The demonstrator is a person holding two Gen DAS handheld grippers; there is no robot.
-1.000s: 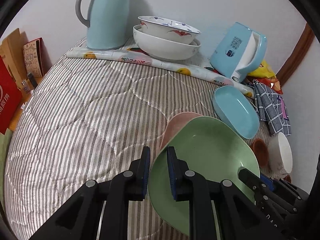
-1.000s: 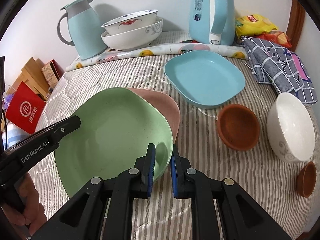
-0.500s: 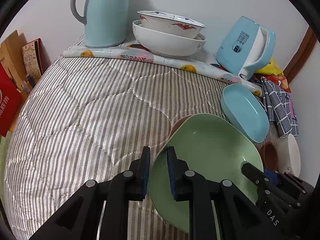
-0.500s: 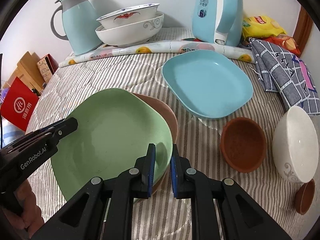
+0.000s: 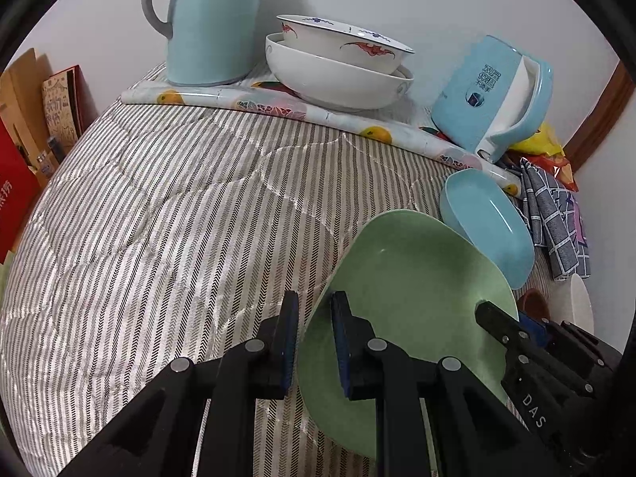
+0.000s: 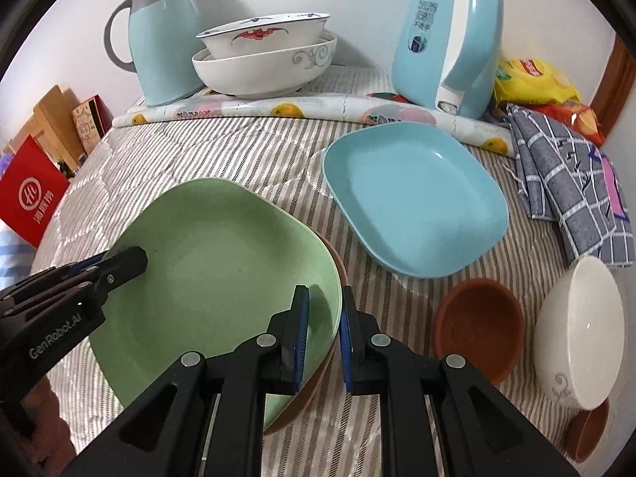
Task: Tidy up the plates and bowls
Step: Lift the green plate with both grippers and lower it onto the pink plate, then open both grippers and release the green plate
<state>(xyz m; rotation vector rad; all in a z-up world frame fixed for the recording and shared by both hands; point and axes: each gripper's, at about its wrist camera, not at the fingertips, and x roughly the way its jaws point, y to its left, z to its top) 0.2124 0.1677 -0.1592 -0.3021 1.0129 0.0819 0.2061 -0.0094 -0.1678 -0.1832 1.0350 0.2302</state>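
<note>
Both grippers are clamped on the green plate (image 6: 214,278), one at each side. The left gripper (image 5: 314,342) has its fingers narrowed onto the plate's left rim, one pad under the edge and one on the inner face. The right gripper (image 6: 322,338) pinches the opposite rim the same way, its jaws close together with the edge between them. The green plate sits directly over a pink-brown plate (image 6: 318,373), of which only a thin crescent shows along the right and lower edge; whether the two touch all round cannot be told. Everything rests on a striped quilted cloth (image 5: 159,218). Just beside the stack, toward the wall, lies the blue plate (image 6: 413,198), flat and apart from the green one. Right of the right gripper stand a brown bowl (image 6: 477,330) and a white bowl (image 6: 576,334), side by side. Two white bowls (image 6: 266,55) are nested at the back, between a pale blue jug (image 6: 163,39) and a blue kettle (image 6: 445,39).
</note>
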